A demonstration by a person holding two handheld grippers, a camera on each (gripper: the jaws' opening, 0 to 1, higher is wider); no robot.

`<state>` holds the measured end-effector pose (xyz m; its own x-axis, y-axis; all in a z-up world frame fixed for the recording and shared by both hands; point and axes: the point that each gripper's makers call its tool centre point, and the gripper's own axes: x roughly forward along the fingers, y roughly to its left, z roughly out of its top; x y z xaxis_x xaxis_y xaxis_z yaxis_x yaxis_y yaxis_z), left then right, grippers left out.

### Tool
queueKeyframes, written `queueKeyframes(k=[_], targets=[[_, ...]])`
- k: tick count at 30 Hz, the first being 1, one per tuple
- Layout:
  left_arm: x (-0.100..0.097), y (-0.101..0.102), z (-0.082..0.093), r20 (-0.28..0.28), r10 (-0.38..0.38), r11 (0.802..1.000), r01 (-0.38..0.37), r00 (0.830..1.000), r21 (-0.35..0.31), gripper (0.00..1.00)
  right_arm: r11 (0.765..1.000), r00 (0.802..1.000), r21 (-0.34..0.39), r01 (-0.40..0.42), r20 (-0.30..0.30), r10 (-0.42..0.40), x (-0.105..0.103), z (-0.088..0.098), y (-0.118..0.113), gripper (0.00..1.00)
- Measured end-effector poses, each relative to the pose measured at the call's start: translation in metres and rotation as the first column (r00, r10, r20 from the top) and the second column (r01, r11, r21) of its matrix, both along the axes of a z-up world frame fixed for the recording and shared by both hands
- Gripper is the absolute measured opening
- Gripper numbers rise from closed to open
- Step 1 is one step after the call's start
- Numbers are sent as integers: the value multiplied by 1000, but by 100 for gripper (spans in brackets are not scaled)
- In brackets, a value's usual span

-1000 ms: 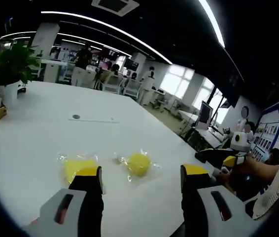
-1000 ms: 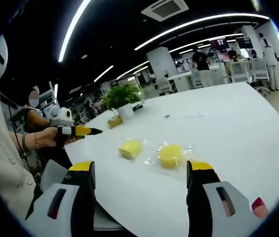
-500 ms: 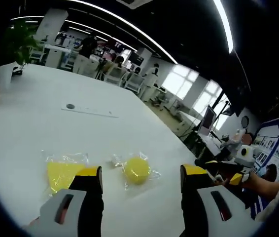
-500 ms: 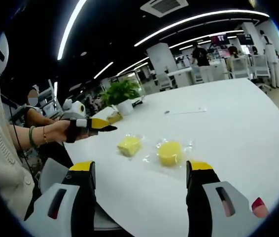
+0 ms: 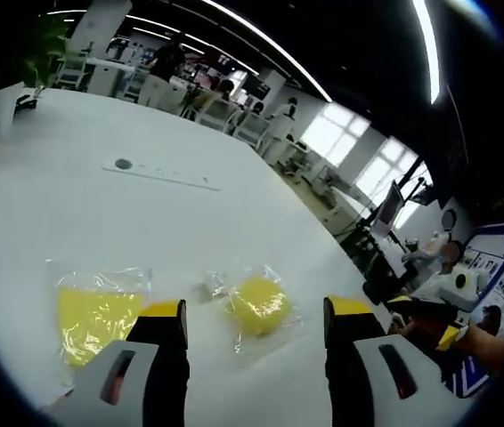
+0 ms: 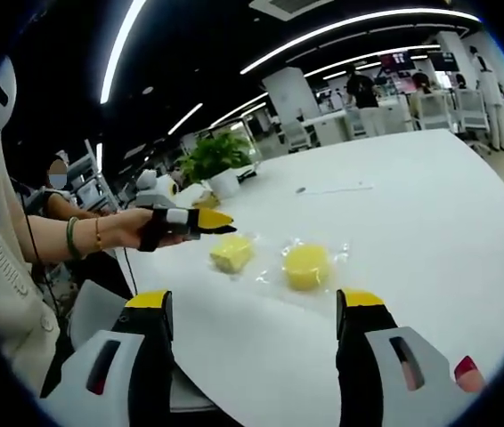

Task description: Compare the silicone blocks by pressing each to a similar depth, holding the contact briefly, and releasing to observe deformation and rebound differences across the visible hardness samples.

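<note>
Two yellow silicone blocks in clear bags lie on the white table. The round block sits ahead between my left gripper's jaws, which stand wide open. The square block lies to its left, partly behind the left jaw. In the right gripper view the square block and the round block lie side by side. The left gripper, held in a hand, hovers just above and left of the square block. My right gripper is open, back from the blocks near the table's edge, and shows at the right.
A potted plant and a small yellow box stand beyond the blocks. A thin strip lies farther out on the table. The person's sleeve and arm are at the left. Desks, chairs and people fill the background.
The left gripper has moved forward over the table toward the blocks, which now look larger and closer in its view. The right gripper has barely moved. Both stay open.
</note>
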<state>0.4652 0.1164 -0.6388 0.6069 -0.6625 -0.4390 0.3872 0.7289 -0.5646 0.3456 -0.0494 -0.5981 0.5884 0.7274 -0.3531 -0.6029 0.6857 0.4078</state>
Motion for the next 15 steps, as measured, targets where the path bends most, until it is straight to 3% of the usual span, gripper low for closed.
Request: queueKeyframes(k=[8, 15], targets=[[12, 0, -20, -45, 20, 1000, -21, 999, -8, 61, 1000, 1000, -4, -7, -23, 7, 1, -9, 5, 69], [21, -12, -36, -82, 17, 1000, -18, 996, -17, 60, 1000, 999, -3, -4, -52, 3, 2, -19, 4, 69]])
